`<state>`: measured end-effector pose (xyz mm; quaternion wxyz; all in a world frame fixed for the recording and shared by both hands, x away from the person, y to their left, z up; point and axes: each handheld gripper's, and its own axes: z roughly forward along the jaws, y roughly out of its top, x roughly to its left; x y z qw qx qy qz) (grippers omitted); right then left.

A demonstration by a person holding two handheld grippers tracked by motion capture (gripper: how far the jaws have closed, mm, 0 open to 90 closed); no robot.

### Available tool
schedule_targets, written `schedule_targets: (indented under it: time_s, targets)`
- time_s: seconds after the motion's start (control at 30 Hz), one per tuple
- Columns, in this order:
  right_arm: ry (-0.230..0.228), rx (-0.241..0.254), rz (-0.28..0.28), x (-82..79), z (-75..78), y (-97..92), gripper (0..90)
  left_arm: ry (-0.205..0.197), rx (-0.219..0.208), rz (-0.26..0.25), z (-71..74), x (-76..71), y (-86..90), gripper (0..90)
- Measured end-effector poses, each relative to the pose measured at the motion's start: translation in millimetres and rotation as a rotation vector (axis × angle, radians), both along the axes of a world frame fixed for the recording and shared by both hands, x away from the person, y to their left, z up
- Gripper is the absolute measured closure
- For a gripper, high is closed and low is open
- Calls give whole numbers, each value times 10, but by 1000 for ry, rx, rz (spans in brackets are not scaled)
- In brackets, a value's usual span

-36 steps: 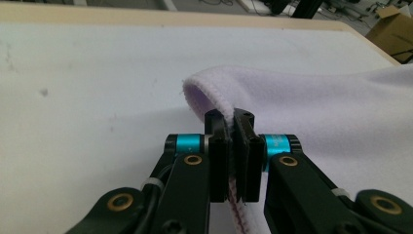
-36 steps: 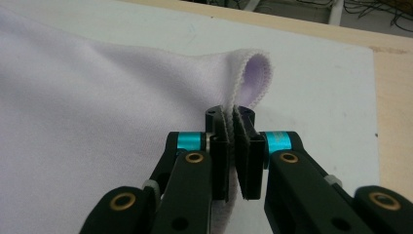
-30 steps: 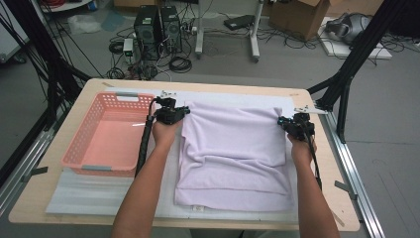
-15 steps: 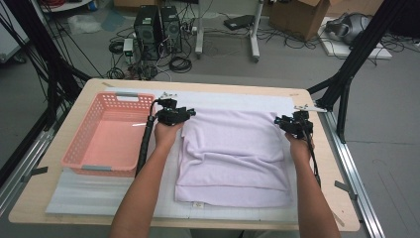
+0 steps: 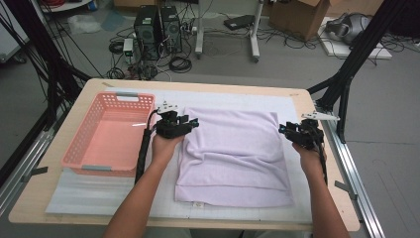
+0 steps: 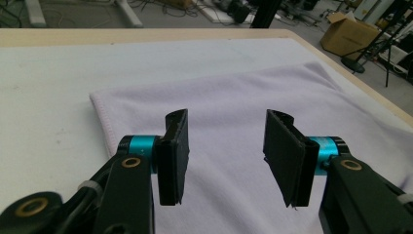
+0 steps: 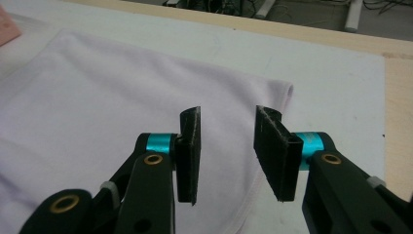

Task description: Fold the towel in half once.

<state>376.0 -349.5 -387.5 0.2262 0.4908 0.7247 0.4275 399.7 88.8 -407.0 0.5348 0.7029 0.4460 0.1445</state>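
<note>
High view: both grippers, left gripper (image 5: 190, 122) and right gripper (image 5: 283, 130), apparently clear the towel (image 5: 233, 153).

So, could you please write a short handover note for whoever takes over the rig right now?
Left claw: open, its jaws have just been opening, nothing between them, over the towel's far left corner.
Right claw: open, just opened too, nothing held, over the far right corner.
Lilac towel: folded, lying flat on the white mat in the middle of the table.
Pink basket: left of the towel, nothing in it.
Done: one fold laid down and released.
Left, probably: fold further, then perhaps move the towel into the basket.
</note>
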Motion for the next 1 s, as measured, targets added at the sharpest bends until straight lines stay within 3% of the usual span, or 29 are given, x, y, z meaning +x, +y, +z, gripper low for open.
schedule_targets:
  time_s: [0.17, 0.23, 0.57, 0.63, 0.77, 1.0]
  targets:
    - [-8, 8, 29, -223, 12, -4, 621, 2, 13, -26, -28, -223, 10, 514]
    - [-9, 13, 39, -308, -8, -12, 621, -25, 28, -36, -35, -322, 20, 507]
    - [-14, -5, 75, -882, -193, -93, 619, -41, 17, -74, -132, -806, 164, 496]
    - [-8, -20, 81, -993, -245, -111, 619, -35, 11, -78, -160, -903, 201, 495]
    - [9, -10, 93, -1190, -338, -138, 619, -30, 49, -91, -260, -1130, 273, 482]
    - [47, -13, 114, -1418, -473, -111, 637, 6, 47, -83, -360, -1410, 368, 504]
